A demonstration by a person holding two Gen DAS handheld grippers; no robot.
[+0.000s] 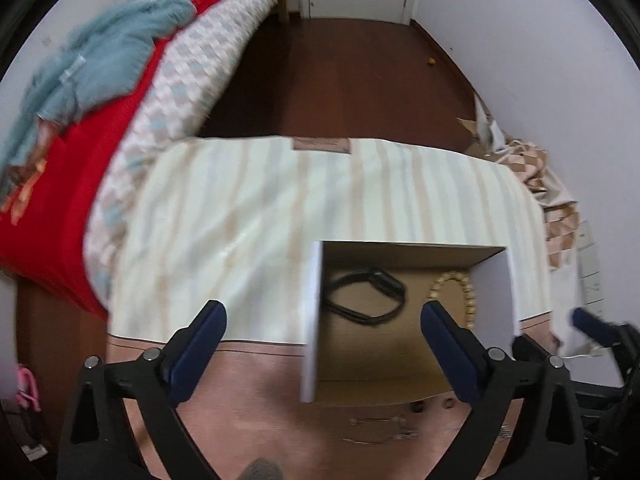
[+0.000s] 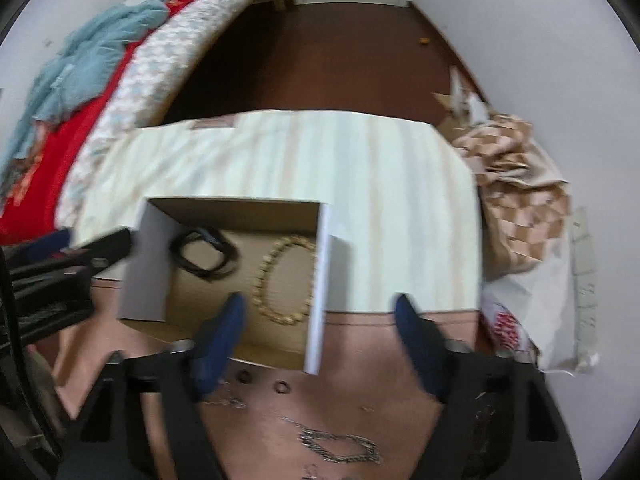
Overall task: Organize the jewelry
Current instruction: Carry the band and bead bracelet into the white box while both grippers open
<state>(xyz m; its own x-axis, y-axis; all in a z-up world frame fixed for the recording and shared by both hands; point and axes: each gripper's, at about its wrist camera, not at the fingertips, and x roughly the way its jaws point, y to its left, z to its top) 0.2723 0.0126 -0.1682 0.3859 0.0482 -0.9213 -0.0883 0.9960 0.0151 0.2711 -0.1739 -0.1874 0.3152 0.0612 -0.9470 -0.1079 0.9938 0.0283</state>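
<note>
Jewelry's mostly sitting in the open cardboard box [image 2: 224, 280] on the table [image 2: 360, 360]: a black band [image 2: 204, 256] lies on the left of the box floor, and a gold beaded bracelet [image 2: 284, 280] lies to its right, close to the box's right white wall. They're near each other but not touching. A silvery chain [image 2: 340, 446] lies on the bare pinkish tabletop in front of the box, well apart from it, and two small dark rings [image 2: 262, 382] sit just in front of the box's near edge.

Both grippers are empty with the jaws spread wide. Left gripper [image 1: 324, 316] hovers at the box's near-left corner, its right finger over the box interior. Right gripper [image 2: 320, 308] straddles the box's right wall. A striped cloth [image 2: 360, 184] covers the far part of the table, under the box's back half. Pictures are a bit blurry, so fine detail on the rings is hard to tell.
</note>
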